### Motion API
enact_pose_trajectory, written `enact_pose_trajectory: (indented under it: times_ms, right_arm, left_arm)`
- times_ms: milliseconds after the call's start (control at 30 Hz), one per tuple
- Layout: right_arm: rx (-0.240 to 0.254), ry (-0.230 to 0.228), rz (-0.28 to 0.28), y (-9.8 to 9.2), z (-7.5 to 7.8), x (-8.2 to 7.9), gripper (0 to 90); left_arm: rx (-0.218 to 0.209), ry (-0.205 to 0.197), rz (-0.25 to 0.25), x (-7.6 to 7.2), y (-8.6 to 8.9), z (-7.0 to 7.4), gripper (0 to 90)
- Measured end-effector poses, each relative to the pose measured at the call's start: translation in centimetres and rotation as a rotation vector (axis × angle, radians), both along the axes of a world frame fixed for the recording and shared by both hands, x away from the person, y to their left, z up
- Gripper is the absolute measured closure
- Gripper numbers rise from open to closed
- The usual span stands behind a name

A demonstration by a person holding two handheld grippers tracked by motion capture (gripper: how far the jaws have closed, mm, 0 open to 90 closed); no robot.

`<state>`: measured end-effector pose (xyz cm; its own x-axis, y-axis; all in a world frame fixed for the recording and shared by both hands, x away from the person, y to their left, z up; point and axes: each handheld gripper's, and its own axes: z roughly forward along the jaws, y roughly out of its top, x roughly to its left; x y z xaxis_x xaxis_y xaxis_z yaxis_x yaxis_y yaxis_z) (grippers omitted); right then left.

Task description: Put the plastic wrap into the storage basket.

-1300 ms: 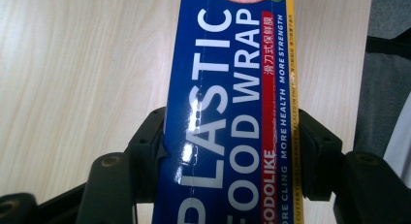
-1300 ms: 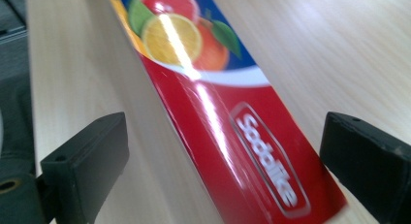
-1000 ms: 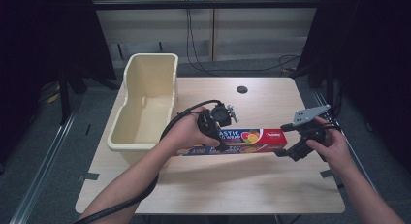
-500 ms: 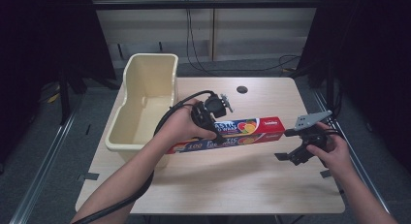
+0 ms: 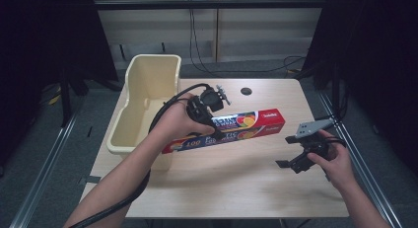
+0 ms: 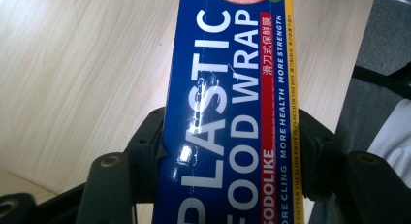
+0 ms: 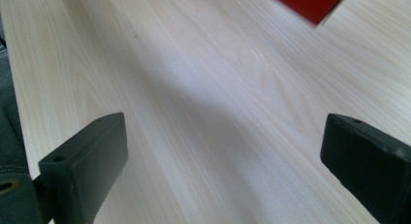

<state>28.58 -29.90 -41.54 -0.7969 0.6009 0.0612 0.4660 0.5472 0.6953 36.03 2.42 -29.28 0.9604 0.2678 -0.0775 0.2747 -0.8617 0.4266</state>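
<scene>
Clearly the left gripper (image 5: 213, 120) has its jaws pinching the plastic wrap box (image 5: 231, 130) across its width, holding it above the tabletop (image 5: 236, 188) beside the cream bin (image 5: 148, 97), probably to drop it in. Off to the side, the right gripper (image 5: 295, 156) waits with jaws spread, holding nothing.

Blue-and-red box (image 5: 231, 130), cream bin (image 5: 148, 85), pale wood table (image 5: 236, 183)

**Around the table**

A cream plastic bin (image 5: 148, 97) sits at the left edge of the light wooden table (image 5: 231, 183). A small dark round hole (image 5: 246, 91) marks the far side; black cables (image 5: 197, 45) hang behind
</scene>
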Motion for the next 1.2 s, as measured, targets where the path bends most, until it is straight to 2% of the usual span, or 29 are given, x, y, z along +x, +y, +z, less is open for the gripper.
enact_pose_trajectory:
  times_ms: [300, 433, 567, 700, 733, 800, 833, 867, 900, 933, 967, 1000, 1100, 1200]
  right_arm:
    - [0.03, 0.006, -0.014, 0.3, -0.3, -0.5, 2.8]
    - [0.024, 0.009, -0.029, 0.4, -0.6, -0.6, 2.8]
    - [0.01, 0.01, -0.03, 0.7, -0.9, -0.7, 2.9]
    - [0.011, 0.009, -0.029, 0.9, -0.8, -0.8, 2.9]
    - [0.011, 0.011, -0.031, 0.9, -0.8, -0.8, 2.8]
    - [0.011, 0.005, -0.024, 1.0, -0.8, -0.8, 2.8]
    - [0.01, 0.003, -0.025, 1.0, -0.9, -0.8, 2.8]
    - [0.009, -0.003, -0.025, 1.1, -0.9, -0.8, 2.8]
    - [0.006, -0.002, -0.023, 1.2, -0.9, -0.8, 2.8]
    - [0.006, -0.002, -0.023, 1.2, -0.9, -0.8, 2.8]
    - [0.004, -0.002, -0.023, 1.2, -0.9, -0.9, 2.8]
    - [0.006, -0.001, -0.021, 1.2, -0.9, -0.9, 2.8]
    - [0.01, 0.005, -0.023, 1.2, -1.0, -0.9, 2.7]
    - [0.004, 0.007, -0.024, 1.2, -1.1, -0.9, 2.7]
  left_arm:
    - [0.003, 0.016, 0.045, 0.7, 1.5, 1.0, 40.1]
    - [0.008, 0.011, 0.069, 0.8, 2.2, 1.4, 40.1]
    - [-0.012, 0.02, 0.097, 1.2, 2.9, 1.8, 40.1]
    - [-0.004, 0.022, 0.126, 1.5, 3.7, 2.2, 40.1]
    - [0.007, 0.016, 0.117, 1.7, 3.9, 2.3, 40.1]
    - [0.004, 0.017, 0.147, 1.7, 4.3, 2.4, 40.1]
    - [0.003, 0.019, 0.145, 1.9, 4.6, 2.5, 40.1]
    - [0.003, 0.008, 0.164, 1.9, 4.8, 2.6, 40.2]
    - [0.013, 0.008, 0.156, 2.0, 5.0, 2.7, 40.1]
    - [0.007, 0.014, 0.177, 2.0, 5.1, 2.7, 40.1]
    - [0.011, 0.011, 0.169, 2.2, 5.4, 2.8, 40.1]
    - [0.003, 0.013, 0.195, 2.2, 5.6, 2.7, 40.1]
    - [0.028, 0.006, 0.204, 2.5, 6.2, 2.9, 40.2]
    - [0.026, 0.007, 0.225, 2.5, 6.7, 2.9, 40.2]
